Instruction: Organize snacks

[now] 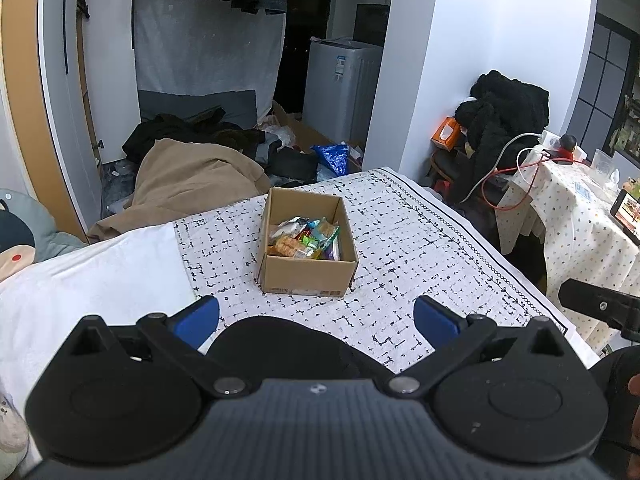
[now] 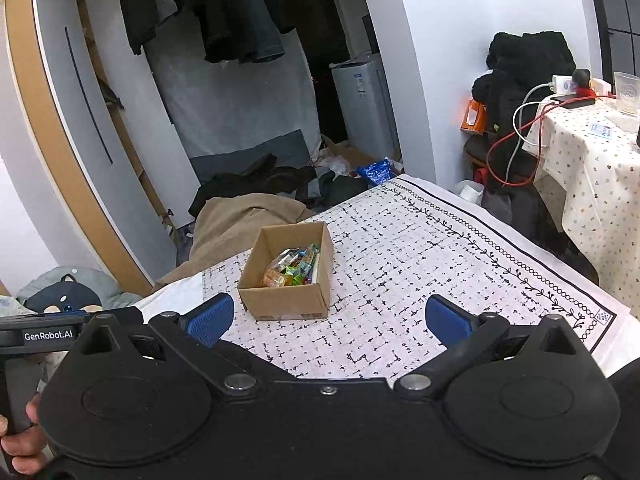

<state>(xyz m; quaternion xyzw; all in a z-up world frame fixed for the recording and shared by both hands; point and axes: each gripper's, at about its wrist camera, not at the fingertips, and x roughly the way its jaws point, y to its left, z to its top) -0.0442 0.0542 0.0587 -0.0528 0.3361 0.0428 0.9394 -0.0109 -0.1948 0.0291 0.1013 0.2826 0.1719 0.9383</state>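
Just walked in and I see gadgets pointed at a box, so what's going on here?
A person holds a two-finger gripper in each hand, sorting snacks. The left gripper and right gripper are both open, empty and held back from the cardboard box, touching nothing. The box sits on the patterned cloth, and the wrapped snacks lie inside it.

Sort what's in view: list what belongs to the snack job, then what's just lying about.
Job: box; snacks inside it; left claw, open; right claw, open.

Lying about: tan coat; black coat; blue bag; cables; cup; washer.
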